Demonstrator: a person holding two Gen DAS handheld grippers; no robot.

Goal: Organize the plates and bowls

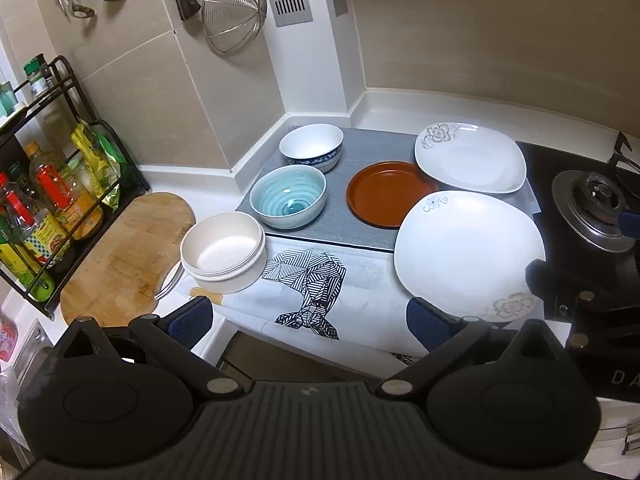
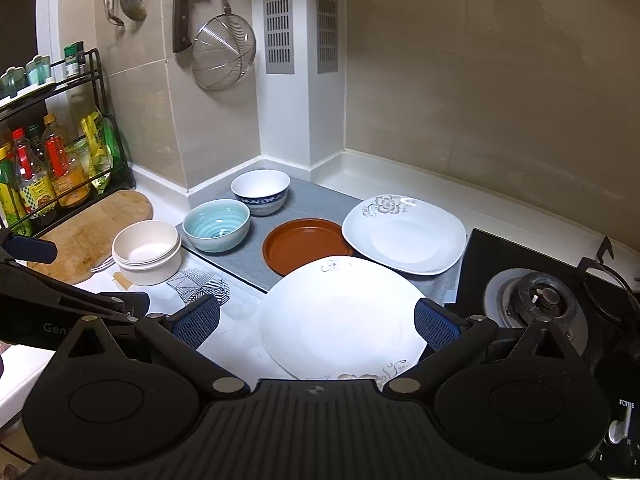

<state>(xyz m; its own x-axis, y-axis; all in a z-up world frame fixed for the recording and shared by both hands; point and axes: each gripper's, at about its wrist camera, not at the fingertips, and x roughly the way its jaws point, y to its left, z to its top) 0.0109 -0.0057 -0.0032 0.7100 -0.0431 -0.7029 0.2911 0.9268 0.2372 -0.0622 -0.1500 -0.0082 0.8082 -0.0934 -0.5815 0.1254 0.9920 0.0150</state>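
Observation:
On the counter lie a large white flowered plate [image 1: 468, 252] [image 2: 340, 316], a second white flowered plate [image 1: 470, 158] [image 2: 404, 234] behind it, and a brown plate [image 1: 384, 194] [image 2: 302, 246] partly under both. To the left stand a cream bowl [image 1: 222, 252] [image 2: 146, 252], a teal bowl [image 1: 287, 198] [image 2: 216, 224] and a blue-rimmed white bowl [image 1: 311, 152] [image 2: 260, 192]. My left gripper [image 1: 308, 320] is open and empty above the counter's front edge. My right gripper [image 2: 316, 322] is open and empty, hovering over the large plate.
A grey mat [image 1: 360, 160] and a patterned white cloth [image 1: 312, 280] cover the counter. A wooden cutting board [image 1: 128, 256] and a rack of bottles [image 1: 52, 196] are on the left. A gas burner [image 1: 596, 204] [image 2: 540, 304] is on the right. Utensils and a strainer [image 1: 234, 6] hang on the wall.

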